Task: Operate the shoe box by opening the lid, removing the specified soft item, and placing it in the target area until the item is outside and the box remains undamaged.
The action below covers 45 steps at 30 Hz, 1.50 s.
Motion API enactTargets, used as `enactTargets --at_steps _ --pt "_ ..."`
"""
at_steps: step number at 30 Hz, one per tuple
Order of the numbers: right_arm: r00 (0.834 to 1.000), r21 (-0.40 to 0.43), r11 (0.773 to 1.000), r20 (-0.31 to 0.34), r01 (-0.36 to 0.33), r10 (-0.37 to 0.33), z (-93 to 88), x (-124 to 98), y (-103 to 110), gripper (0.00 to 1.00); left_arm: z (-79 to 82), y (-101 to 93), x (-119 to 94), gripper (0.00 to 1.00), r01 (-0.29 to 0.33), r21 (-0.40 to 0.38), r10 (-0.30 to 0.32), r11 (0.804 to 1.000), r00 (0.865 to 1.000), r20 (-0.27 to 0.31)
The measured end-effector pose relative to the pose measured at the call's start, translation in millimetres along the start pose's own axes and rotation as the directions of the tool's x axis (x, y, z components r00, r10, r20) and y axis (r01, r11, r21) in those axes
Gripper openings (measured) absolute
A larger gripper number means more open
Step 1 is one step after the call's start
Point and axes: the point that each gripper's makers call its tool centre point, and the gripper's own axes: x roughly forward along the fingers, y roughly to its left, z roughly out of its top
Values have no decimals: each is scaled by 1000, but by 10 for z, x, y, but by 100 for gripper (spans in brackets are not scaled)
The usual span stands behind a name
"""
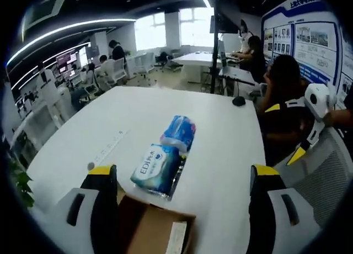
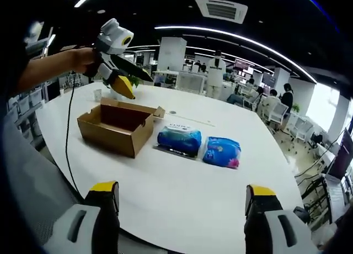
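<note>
The shoe box (image 2: pixel 117 128) sits open toward one side of the table (image 2: pixel 182 199), and two blue soft packs (image 2: pixel 179 139) (image 2: pixel 223 151) lie just beside it, outside. The left gripper (image 2: pixel 122 77) hovers above the box, its jaws spread and empty. The right gripper (image 2: pixel 182 210) is also open, well back from everything. Dropping back down carelessly could crush a cardboard wall or shove the box.

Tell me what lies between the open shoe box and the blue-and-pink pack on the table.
In the right gripper view, a blue tissue pack lies between the shoe box and the blue-and-pink pack.
</note>
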Motion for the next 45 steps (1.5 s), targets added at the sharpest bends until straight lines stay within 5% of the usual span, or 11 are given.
enactTargets --at_steps 24,41,45 --pt "999 2 999 -1 -33 33 -5 9 69 95 -348 -2 -495 99 -98 -75 102 992 994 45" --pt "998 5 998 -6 -60 60 0 12 130 95 -564 -32 -882 99 -176 -127 189 976 977 103" --pt "998 1 998 -9 -65 65 -7 20 140 95 -641 -12 -1023 99 -217 -165 239 962 963 125"
